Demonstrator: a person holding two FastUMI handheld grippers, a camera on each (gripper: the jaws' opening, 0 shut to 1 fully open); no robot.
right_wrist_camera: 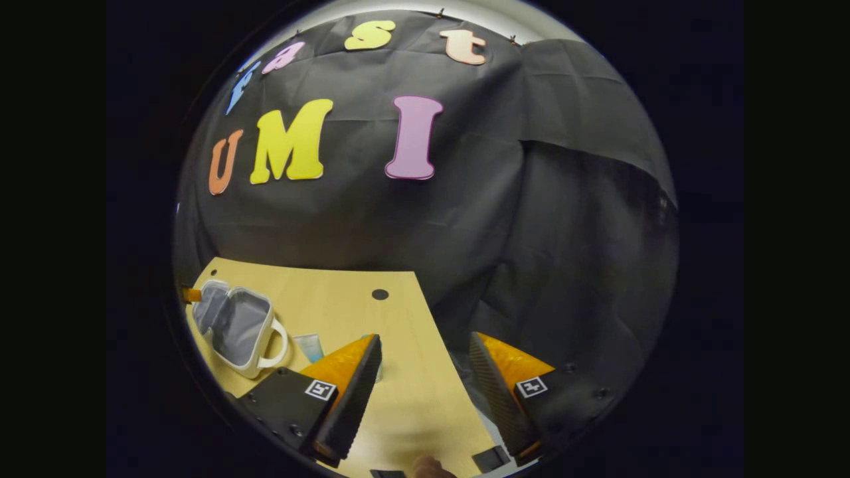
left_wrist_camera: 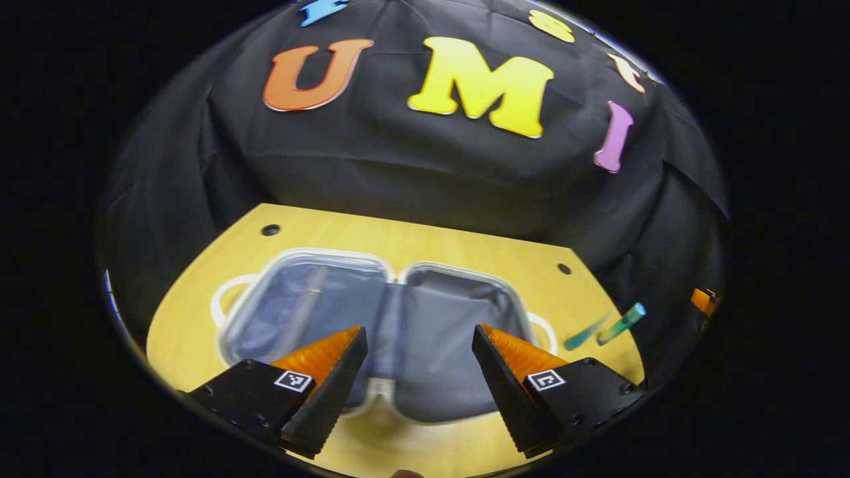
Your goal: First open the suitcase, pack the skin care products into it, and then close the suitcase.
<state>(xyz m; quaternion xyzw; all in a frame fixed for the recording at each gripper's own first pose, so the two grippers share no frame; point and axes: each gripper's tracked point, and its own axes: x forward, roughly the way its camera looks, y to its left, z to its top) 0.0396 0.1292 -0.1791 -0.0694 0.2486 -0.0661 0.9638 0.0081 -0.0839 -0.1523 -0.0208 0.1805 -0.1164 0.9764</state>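
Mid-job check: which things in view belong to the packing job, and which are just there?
Part of the job:
- suitcase, lying open on the table
- skin care tubes, on the table beside the suitcase
- left gripper, open
- right gripper, open

Just there:
- table
- black cloth wall

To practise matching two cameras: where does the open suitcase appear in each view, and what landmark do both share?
Left gripper view: suitcase lies open at lower centre, behind the left gripper.
Right gripper view: it sits small at lower left.
Shared landmark: the wooden table.
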